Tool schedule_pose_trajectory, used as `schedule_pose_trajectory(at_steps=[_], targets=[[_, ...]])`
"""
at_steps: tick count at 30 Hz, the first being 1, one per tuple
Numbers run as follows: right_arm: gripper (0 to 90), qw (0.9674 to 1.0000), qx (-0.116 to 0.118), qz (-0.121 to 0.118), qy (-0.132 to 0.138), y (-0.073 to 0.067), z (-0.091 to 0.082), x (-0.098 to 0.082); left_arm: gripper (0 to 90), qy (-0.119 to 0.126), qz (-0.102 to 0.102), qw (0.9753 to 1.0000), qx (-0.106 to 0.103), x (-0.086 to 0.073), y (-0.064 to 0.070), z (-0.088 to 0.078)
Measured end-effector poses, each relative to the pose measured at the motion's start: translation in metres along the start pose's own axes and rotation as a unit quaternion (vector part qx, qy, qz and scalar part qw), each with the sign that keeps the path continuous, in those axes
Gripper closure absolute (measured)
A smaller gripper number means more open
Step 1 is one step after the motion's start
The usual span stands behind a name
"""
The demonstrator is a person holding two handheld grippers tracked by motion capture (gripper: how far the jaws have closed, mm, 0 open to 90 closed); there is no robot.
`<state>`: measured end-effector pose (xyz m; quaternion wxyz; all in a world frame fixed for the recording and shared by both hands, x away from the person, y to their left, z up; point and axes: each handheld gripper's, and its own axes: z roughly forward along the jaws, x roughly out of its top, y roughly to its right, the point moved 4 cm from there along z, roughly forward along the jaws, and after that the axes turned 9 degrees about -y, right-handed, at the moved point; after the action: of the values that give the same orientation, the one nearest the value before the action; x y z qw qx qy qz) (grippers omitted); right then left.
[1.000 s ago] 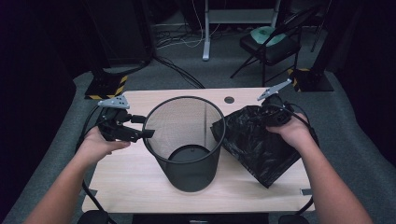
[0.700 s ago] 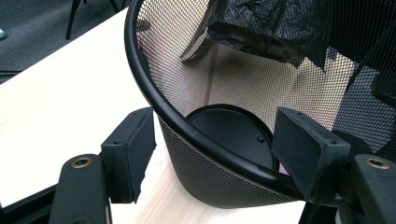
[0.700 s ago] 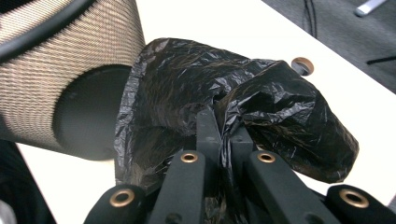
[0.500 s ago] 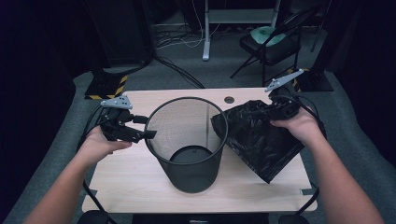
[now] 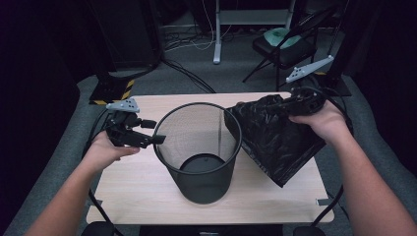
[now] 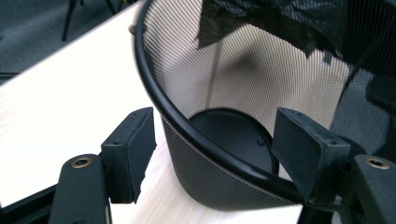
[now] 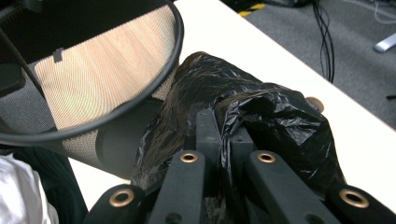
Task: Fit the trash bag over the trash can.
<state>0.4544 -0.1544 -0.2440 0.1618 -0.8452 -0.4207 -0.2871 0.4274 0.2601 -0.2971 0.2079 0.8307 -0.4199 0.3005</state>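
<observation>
A black wire-mesh bin (image 5: 199, 152) stands upright in the middle of the light wooden table (image 5: 137, 189). My left gripper (image 5: 156, 139) is at the bin's left rim, open. In the left gripper view its jaws (image 6: 217, 123) straddle the rim of the bin (image 6: 187, 126), one outside and one inside; the inner pad (image 6: 303, 144) touches the rim and the outer one stands apart. My right gripper (image 5: 269, 104) is shut on a crumpled black plastic bag (image 5: 280, 145), which hangs off the table right of the bin. In the right gripper view, the bag (image 7: 280, 121) bunches around the closed jaws (image 7: 219, 123) beside the bin (image 7: 107, 116).
The table's right edge lies under the hanging bag. Behind the table are a folding chair (image 5: 282, 42), a white desk leg (image 5: 216, 29), floor cables (image 5: 187, 73) and a yellow-and-black striped base (image 5: 125, 91). Grey carpet surrounds the table.
My right hand has risen with the bag, lifting it off the table and a little toward the bin's rim. The left gripper has stayed at the rim.
</observation>
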Motion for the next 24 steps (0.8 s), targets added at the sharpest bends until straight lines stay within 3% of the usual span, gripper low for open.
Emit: schedule_pose_trajectory(at_steps=[2,3,6,17,19,24], targets=[[86.9,0.9999,-0.005,-0.01,0.005,-0.002,-0.007,0.008,29.4,0.016,-0.01,0.9998,0.002,0.003,-0.003,-0.005],[86.9,1.0,-0.007,-0.004,0.003,-0.004,-0.011,0.011,29.3,0.018,-0.011,0.9998,0.004,0.004,-0.004,-0.006],[86.9,0.9996,-0.014,-0.021,0.011,-0.008,-0.021,0.022,29.3,0.019,-0.01,0.9998,0.006,0.005,-0.004,-0.01],[86.9,0.9967,-0.037,-0.054,0.048,-0.03,-0.07,0.058,29.8,0.027,0.011,0.9996,0.007,0.009,0.006,-0.029],[86.9,0.9954,-0.038,-0.064,0.06,-0.037,-0.08,0.066,29.9,0.028,0.014,0.9995,0.005,0.009,0.008,-0.031],[86.8,0.9937,-0.023,-0.074,0.081,-0.046,-0.084,0.074,30.0,0.029,0.02,0.9994,0.004,0.009,0.012,-0.033]])
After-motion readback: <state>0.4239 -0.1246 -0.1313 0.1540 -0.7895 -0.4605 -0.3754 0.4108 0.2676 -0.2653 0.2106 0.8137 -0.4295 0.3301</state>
